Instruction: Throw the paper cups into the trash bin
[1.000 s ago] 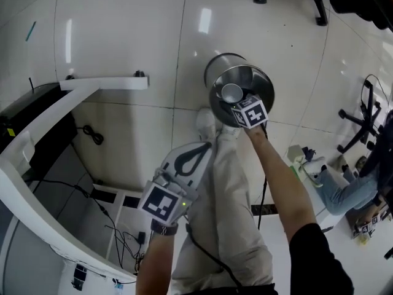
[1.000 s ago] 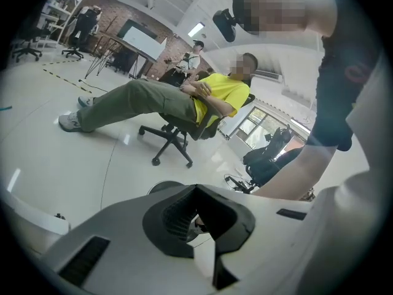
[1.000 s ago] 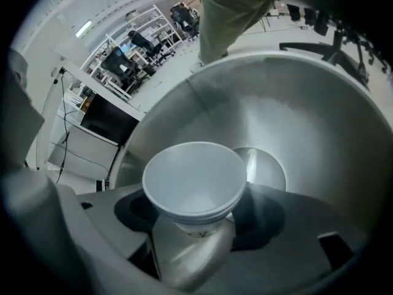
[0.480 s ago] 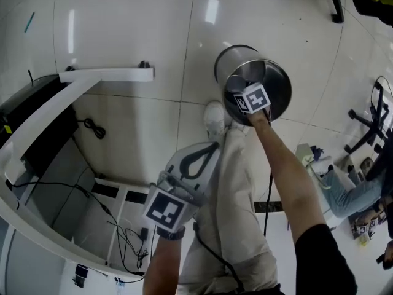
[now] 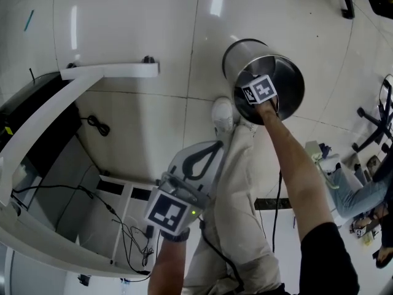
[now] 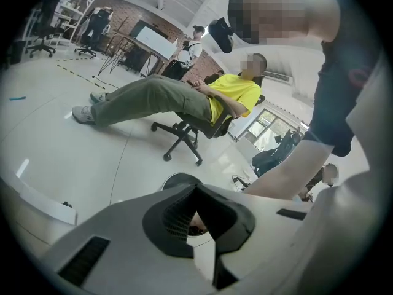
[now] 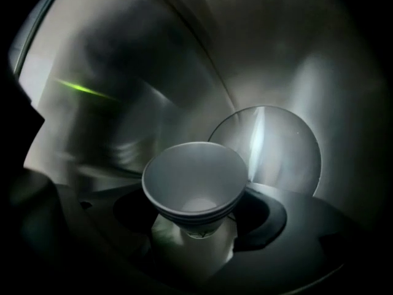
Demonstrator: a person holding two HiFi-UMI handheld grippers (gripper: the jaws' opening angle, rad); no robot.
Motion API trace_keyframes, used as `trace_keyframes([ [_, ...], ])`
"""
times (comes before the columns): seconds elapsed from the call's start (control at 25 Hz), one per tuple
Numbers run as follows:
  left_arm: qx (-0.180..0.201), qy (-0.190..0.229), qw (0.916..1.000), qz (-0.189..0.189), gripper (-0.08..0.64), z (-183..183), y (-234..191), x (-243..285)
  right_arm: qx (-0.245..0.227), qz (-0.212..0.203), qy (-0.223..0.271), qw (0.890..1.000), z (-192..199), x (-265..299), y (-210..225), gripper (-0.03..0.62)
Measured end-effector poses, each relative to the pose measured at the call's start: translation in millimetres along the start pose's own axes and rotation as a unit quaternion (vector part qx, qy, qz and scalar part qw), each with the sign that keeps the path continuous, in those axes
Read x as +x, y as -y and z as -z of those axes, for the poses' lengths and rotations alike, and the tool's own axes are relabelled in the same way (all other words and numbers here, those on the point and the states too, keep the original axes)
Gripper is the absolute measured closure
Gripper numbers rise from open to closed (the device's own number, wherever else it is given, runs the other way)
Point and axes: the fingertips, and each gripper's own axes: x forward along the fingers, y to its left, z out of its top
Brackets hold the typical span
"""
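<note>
Pale glossy floor tiles (image 5: 123, 17) spread under you, with a white desk (image 5: 92, 75) and its loose cables off to your left. Nearest to you, the left gripper (image 5: 215, 146) hangs by your thigh; its jaws look drawn together at the tips with nothing in them, though its own view shows only a dark notch there, so take that as likely and not certain.

Farther out, your right arm reaches down into the steel trash bin (image 5: 245, 53). The right gripper (image 7: 196, 217) is clamped on the paper cups (image 7: 195, 183). Several rims show, nested one in another, and the jaws stand wide to either side of the narrow lower body. The mouth faces the bin's round bottom (image 7: 276, 146), so the cups are already inside the walls but not yet let go.

These cups will be very light and thin-walled. They crush under a hard squeeze and may slide apart in the stack. The stiff base ring, where you hold them now, is the sound place to grip. Letting go should call for little more than spreading the jaws
</note>
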Motion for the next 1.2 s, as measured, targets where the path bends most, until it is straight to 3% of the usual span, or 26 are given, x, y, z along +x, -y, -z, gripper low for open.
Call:
trace_keyframes([
  [0.24,-0.001,-0.002,1.0,-0.003,0.555,2,-5,-1,0.007,0.007,-0.008,1.0,2,8,5,0.233],
  [0.44,0.011,0.006,0.9999,-0.003,0.555,-7,1,-4,0.014,-0.008,0.025,1.0,-8,-4,-4,0.233],
  [0.72,0.025,0.024,0.9994,-0.002,0.555,-18,8,-8,0.022,-0.03,0.027,0.999,-11,-4,-9,0.231],
  [0.92,0.015,0.024,0.9994,-0.018,0.555,-22,2,-15,0.032,0.001,0.01,0.999,-2,14,8,0.229],
  [1.04,0.019,0.027,0.9991,-0.028,0.555,-31,0,-21,0.048,0.03,-0.002,0.998,1,11,20,0.154],
  [1.2,0.022,0.028,0.9988,-0.035,0.555,-38,2,-27,0.033,0.033,0.006,0.999,-2,-8,14,0.153],
])
